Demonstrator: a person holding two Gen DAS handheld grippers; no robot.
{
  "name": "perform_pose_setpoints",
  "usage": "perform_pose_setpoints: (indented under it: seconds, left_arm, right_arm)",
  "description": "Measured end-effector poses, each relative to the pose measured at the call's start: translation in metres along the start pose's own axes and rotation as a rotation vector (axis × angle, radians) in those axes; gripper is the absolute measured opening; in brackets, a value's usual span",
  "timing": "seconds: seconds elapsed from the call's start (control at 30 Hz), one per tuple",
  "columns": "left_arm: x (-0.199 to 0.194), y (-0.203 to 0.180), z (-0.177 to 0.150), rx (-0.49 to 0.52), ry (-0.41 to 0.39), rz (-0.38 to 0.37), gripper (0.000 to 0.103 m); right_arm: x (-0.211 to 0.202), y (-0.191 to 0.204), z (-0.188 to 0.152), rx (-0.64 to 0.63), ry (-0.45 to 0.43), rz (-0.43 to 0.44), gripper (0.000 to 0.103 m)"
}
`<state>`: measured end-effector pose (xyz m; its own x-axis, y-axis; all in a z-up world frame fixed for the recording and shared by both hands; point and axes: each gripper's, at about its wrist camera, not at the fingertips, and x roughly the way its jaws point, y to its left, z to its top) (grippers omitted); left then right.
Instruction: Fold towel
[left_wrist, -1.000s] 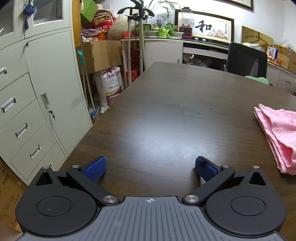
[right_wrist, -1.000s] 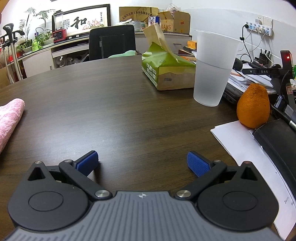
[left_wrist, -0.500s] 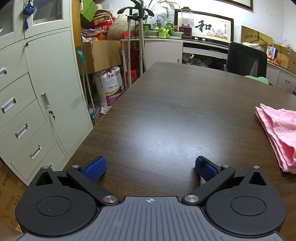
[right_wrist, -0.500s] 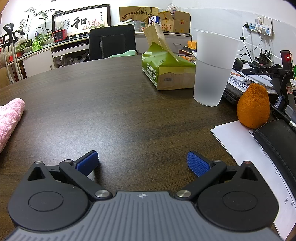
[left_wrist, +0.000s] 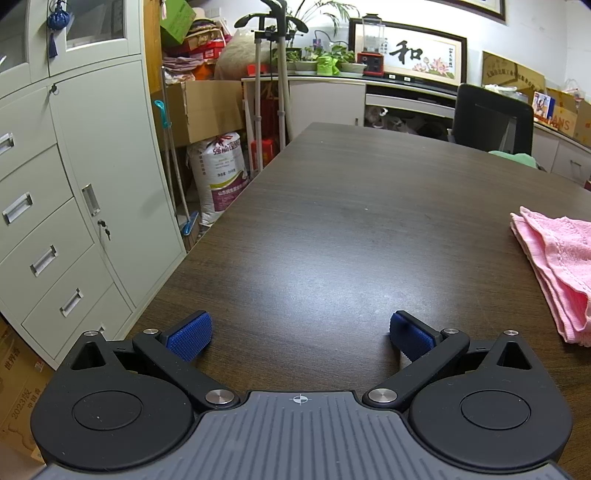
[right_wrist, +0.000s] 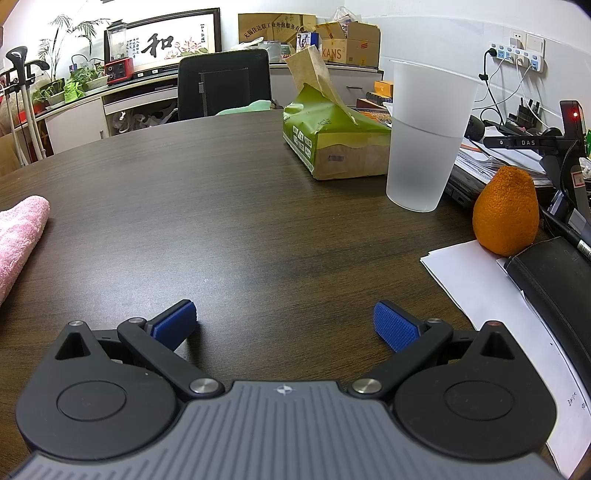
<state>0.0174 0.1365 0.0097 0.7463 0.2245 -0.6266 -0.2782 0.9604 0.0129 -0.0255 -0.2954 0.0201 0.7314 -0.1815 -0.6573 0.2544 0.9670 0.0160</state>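
A pink towel (left_wrist: 554, 266) lies folded in layers on the dark wooden table (left_wrist: 351, 221), at the right edge of the left wrist view. It also shows at the left edge of the right wrist view (right_wrist: 18, 236). My left gripper (left_wrist: 300, 334) is open and empty, low over the table, to the left of the towel. My right gripper (right_wrist: 283, 325) is open and empty, low over the table, to the right of the towel. Neither gripper touches the towel.
To the right stand a green tissue box (right_wrist: 332, 147), a frosted plastic cup (right_wrist: 424, 136), an orange fruit (right_wrist: 506, 210), white papers (right_wrist: 480, 280) and a black case (right_wrist: 554, 280). A black chair (right_wrist: 225, 85) stands at the far side. Filing cabinets (left_wrist: 74, 184) stand past the table's left edge.
The left wrist view has shifted very slightly, so the towel sits a little further right. The right gripper has not moved.
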Motion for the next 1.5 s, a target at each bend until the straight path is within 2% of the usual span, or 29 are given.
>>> perform_pose_setpoints:
  seconds: [1.5]
  left_arm:
    - [0.0015,-0.0036,-0.0002,0.004,0.002,-0.005,0.103]
  right_arm:
    - [-0.0001,0.0001,-0.0001,0.0,0.0,0.0,0.103]
